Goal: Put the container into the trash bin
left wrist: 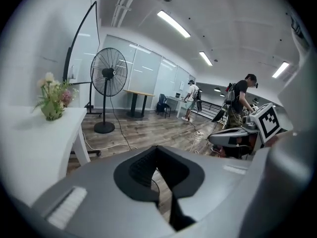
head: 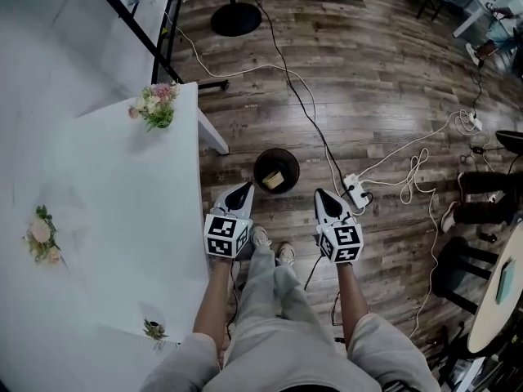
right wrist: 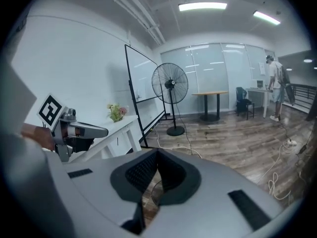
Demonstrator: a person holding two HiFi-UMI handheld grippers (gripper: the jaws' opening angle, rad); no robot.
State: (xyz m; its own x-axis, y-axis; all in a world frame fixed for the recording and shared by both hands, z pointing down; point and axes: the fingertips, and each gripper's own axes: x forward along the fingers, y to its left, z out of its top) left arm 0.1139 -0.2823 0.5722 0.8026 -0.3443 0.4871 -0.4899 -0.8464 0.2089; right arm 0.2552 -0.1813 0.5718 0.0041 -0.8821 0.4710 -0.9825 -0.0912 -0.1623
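One container (head: 274, 180) lies in the trash bin (head: 282, 154).

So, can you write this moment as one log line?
container: in trash bin | left tool: shut, empty | right tool: shut, empty

The white worktop (head: 98, 186) carries three bunches of flowers. A pink-and-white bunch (head: 155, 106) sits by the far right corner, and a second bunch (head: 41, 237) lies towards the left edge. A small green sprig (head: 153, 329) lies near the near edge. The rest of the surface is bare.

Beyond the worktop's right edge is a wood-plank floor (head: 368, 80). On it a round dark trash bin (head: 260, 163) stands near the worktop's far leg. A white power strip (head: 356, 191) lies to the right of the bin, with white cables (head: 417, 166) looping away. A round black fan base (head: 236, 19) rests farther off.
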